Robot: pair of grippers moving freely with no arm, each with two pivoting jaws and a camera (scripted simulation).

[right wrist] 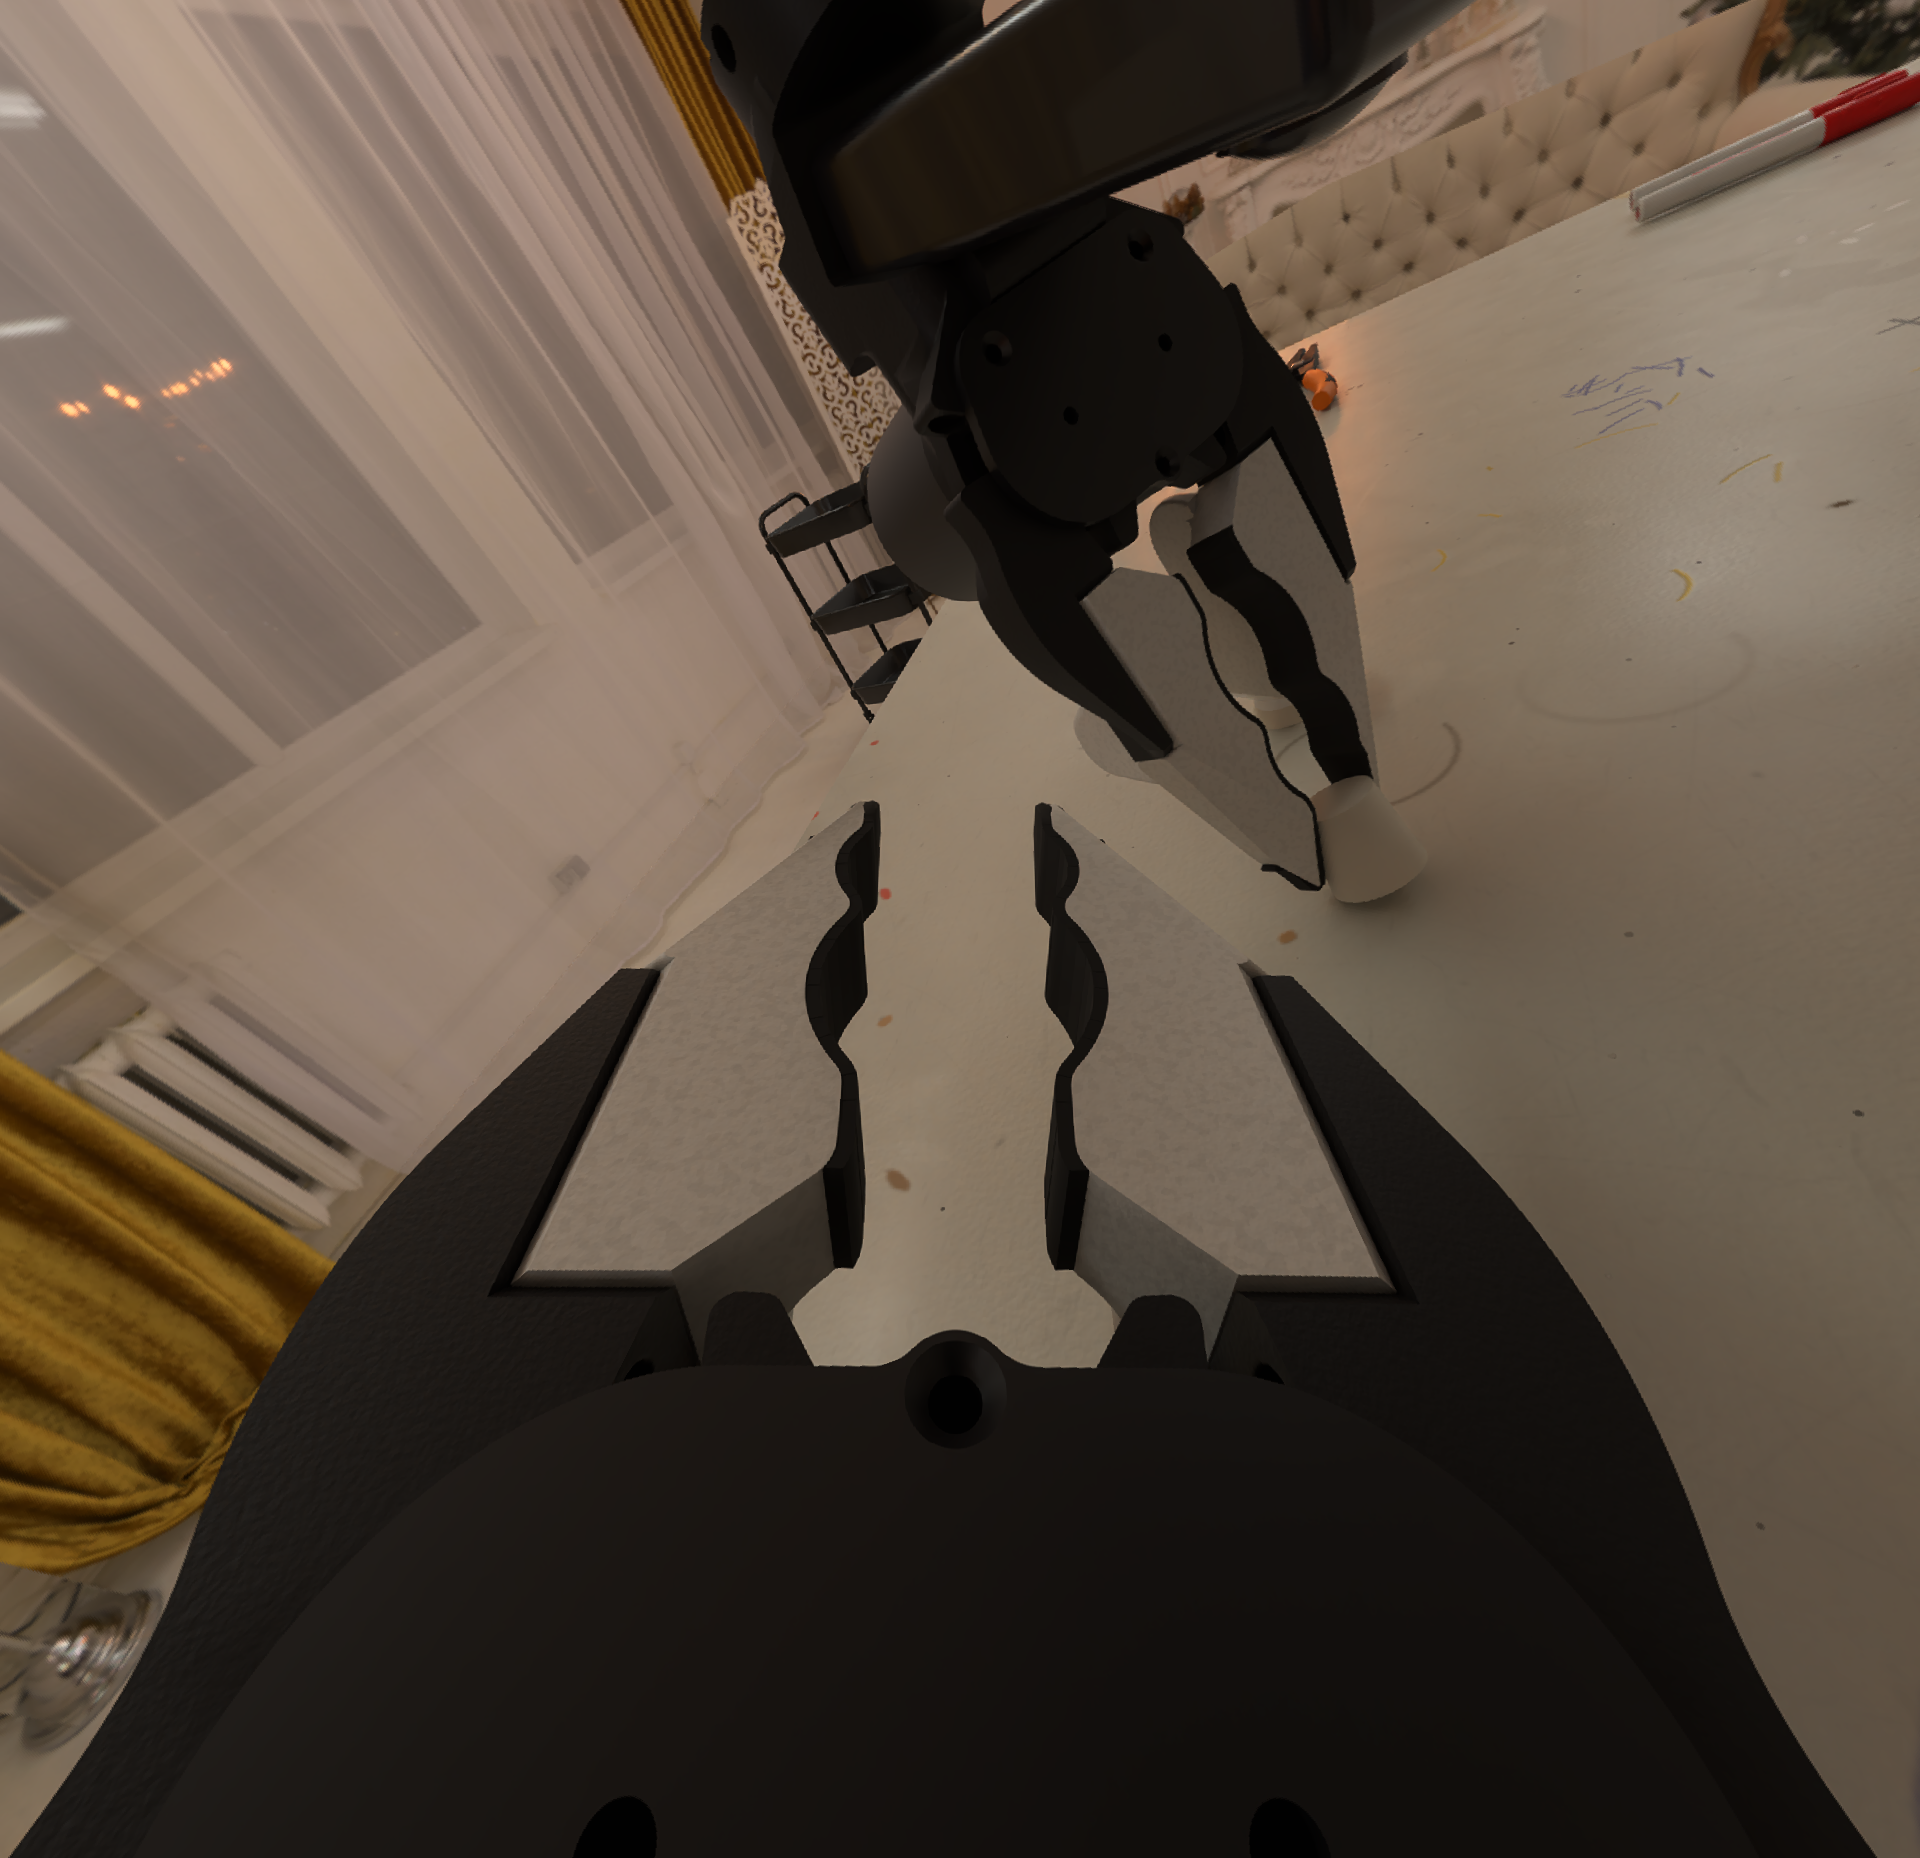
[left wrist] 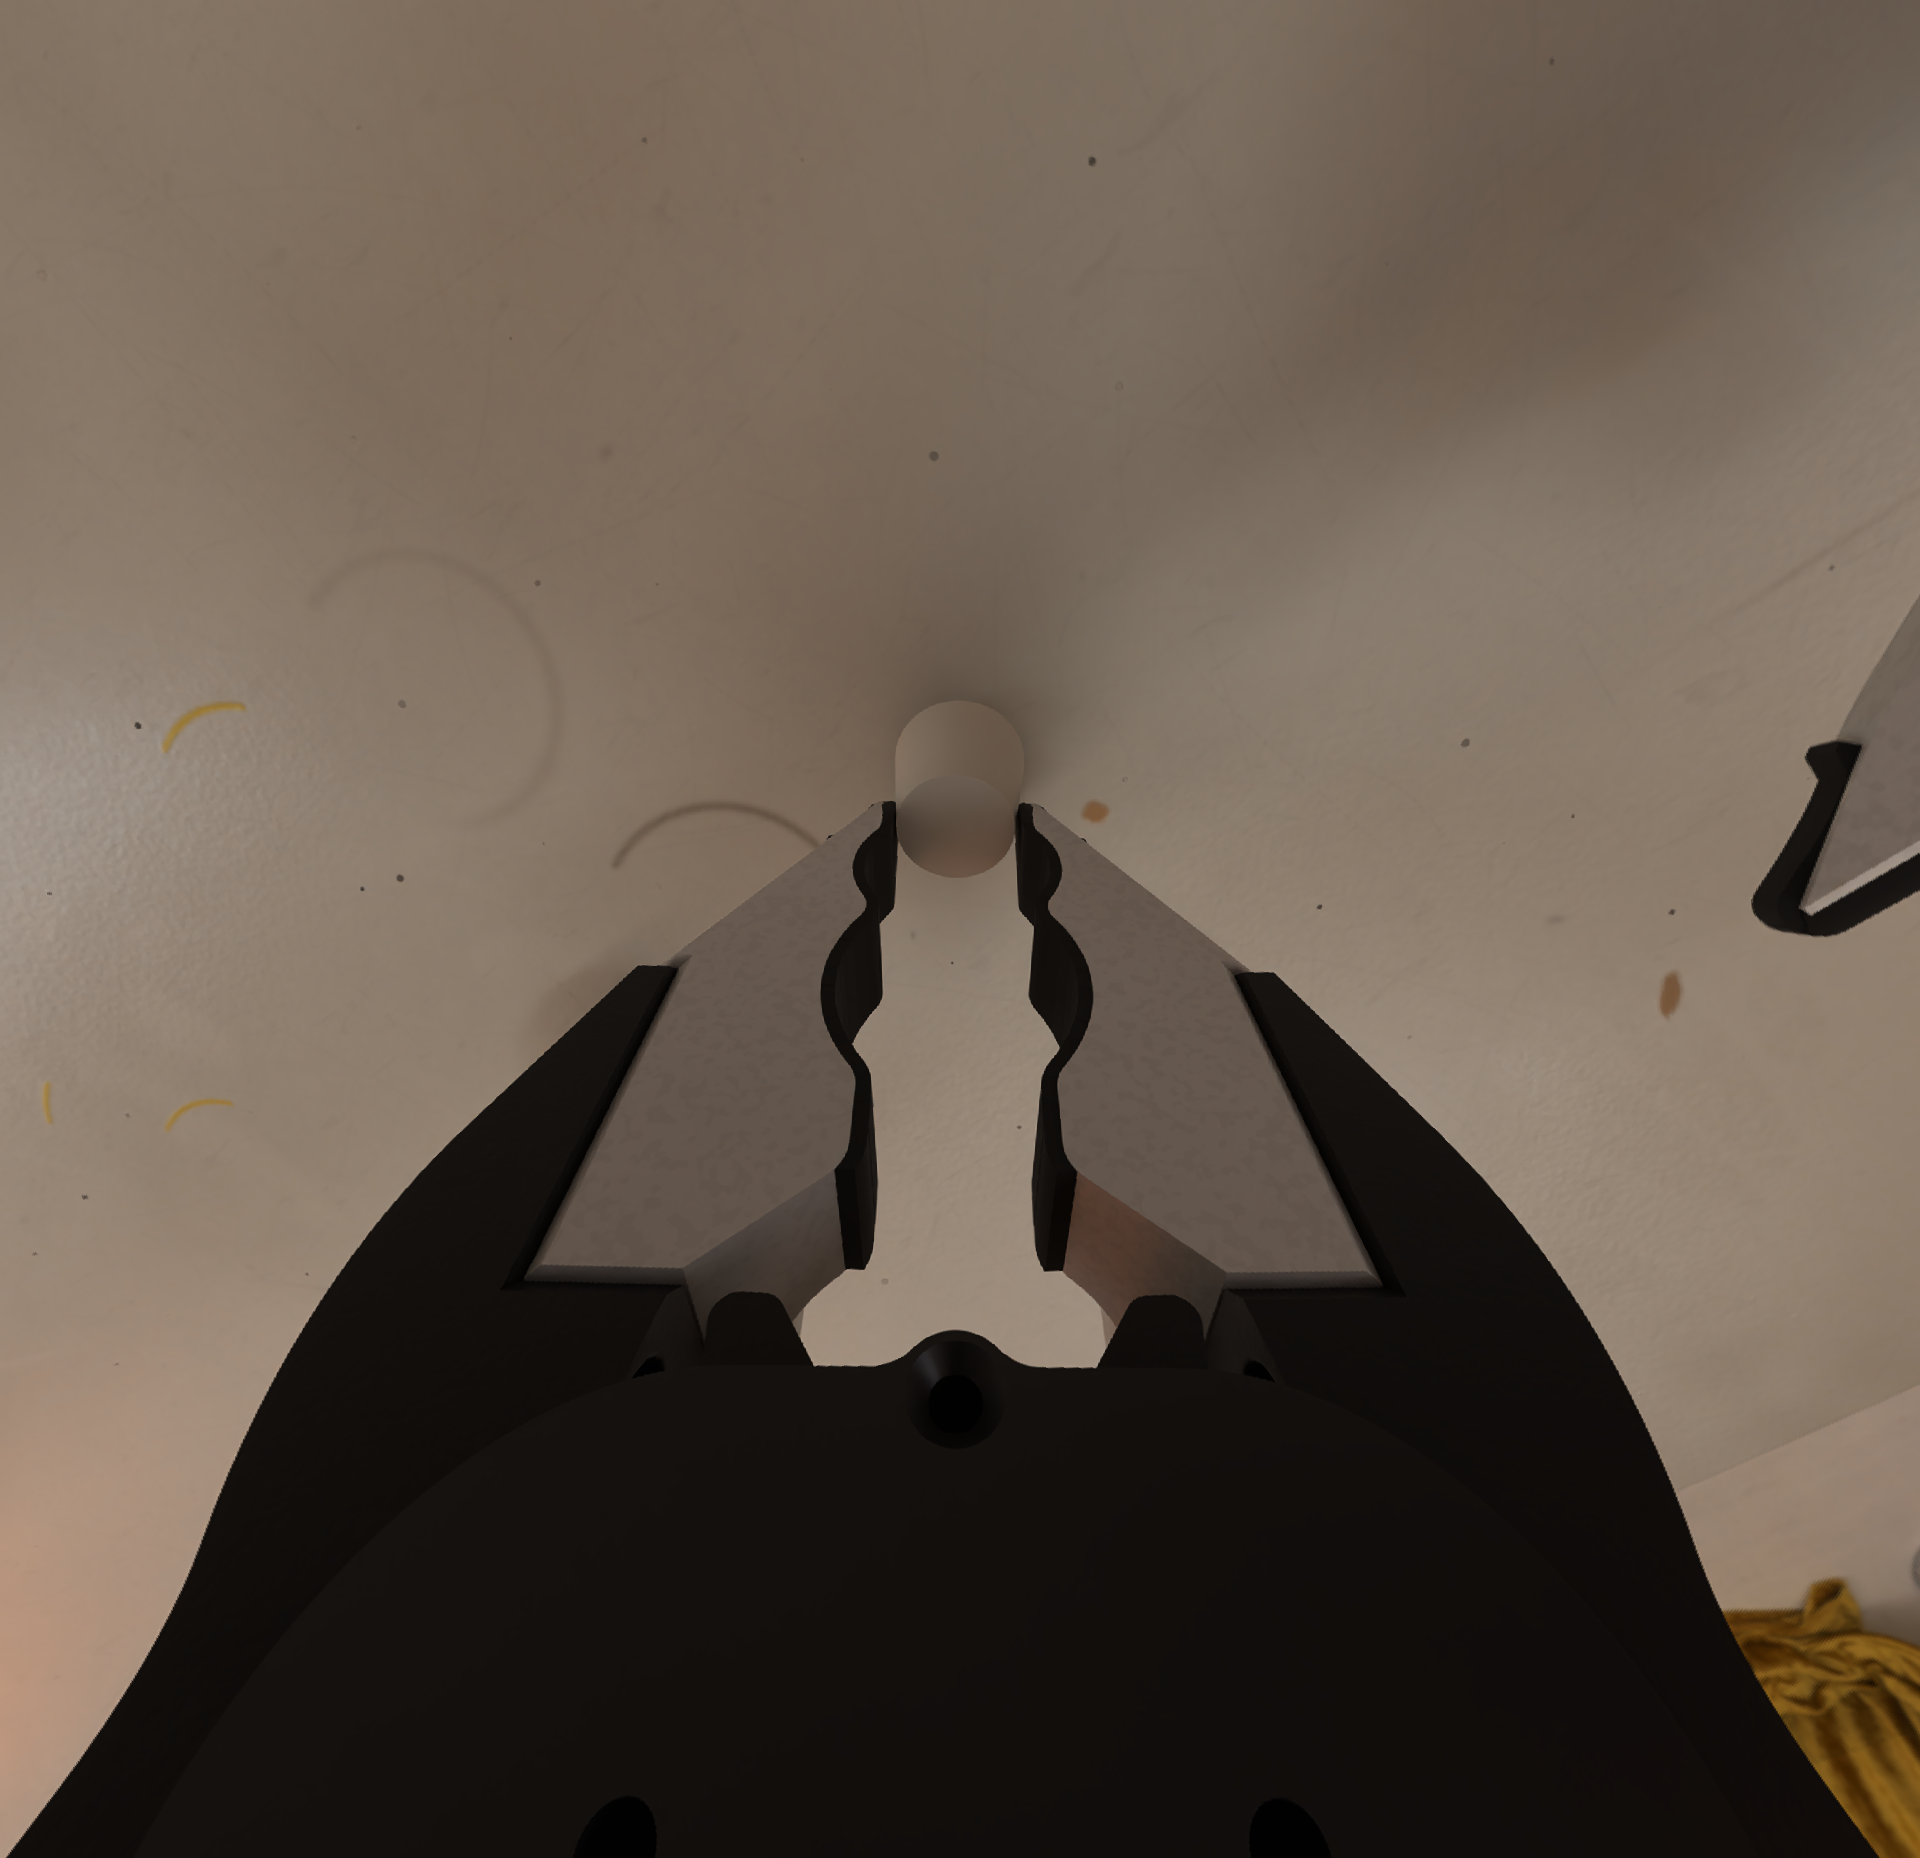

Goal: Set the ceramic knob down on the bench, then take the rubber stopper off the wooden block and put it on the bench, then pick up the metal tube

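Left gripper (left wrist: pixel 956 821) fingertips pinch the ceramic knob (left wrist: pixel 958 792) at frame centre, knob standing on the bench (left wrist: pixel 1247 354).
Right gripper (right wrist: pixel 956 821) jaws apart, empty, low over bench edge. The 2 red-white sticks (right wrist: pixel 1787 141) upper right, possibly the metal tube.

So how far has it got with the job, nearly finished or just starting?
Just starting, by the look of it. The left gripper has the pale ceramic knob between its fingertips, right at the bench; whether it has let go is unclear. The right gripper is open and empty. The rubber stopper and wooden block are out of view, and a red-and-white tube lies untouched far off.
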